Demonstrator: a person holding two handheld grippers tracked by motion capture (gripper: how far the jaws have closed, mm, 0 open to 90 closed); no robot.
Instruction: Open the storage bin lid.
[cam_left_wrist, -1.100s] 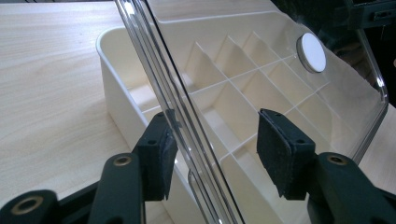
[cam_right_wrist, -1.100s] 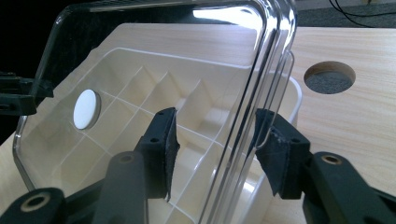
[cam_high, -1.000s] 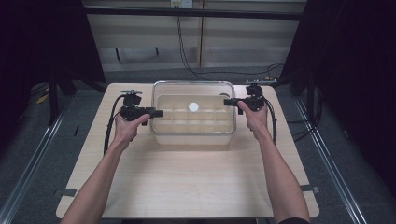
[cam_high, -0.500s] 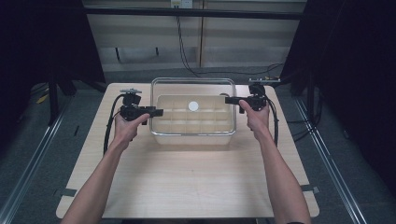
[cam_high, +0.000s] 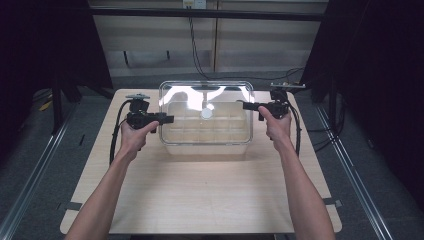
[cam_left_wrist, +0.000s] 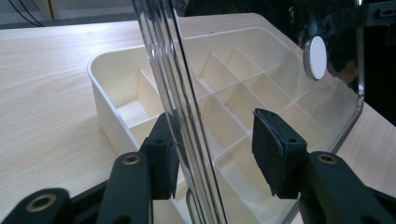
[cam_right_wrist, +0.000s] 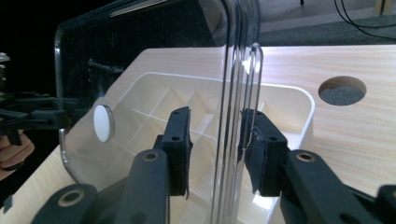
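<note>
Lid: a clear plastic lid stands tilted up above the cream box, raised off it, its far edge higher than its near edge; a white round disc sits at its middle.
Lid in the gripper views: in the left gripper view the lid's ribbed edge runs steeply up between the jaws, the disc on its far part; in the right gripper view the edge rises upright between the jaws, the disc to the left.
Box: a cream divided organiser box rests on the far middle of the table, directly under the lid; its grid of compartments looks bare where the view reaches.
Left gripper: the left gripper is at the lid's left end. Its jaws stand fairly wide around the edge — one pad touches the lid, the other pad is apart from it.
Right gripper: the right gripper is at the lid's right end. Its jaws stand narrow around the edge — both pads are close to the plastic, though full contact cannot be told.
Hands: the left hand and right hand grip the tools, forearms coming in from the near side.
Table: a light wooden table, with a round hole beside the box's right end.
</note>
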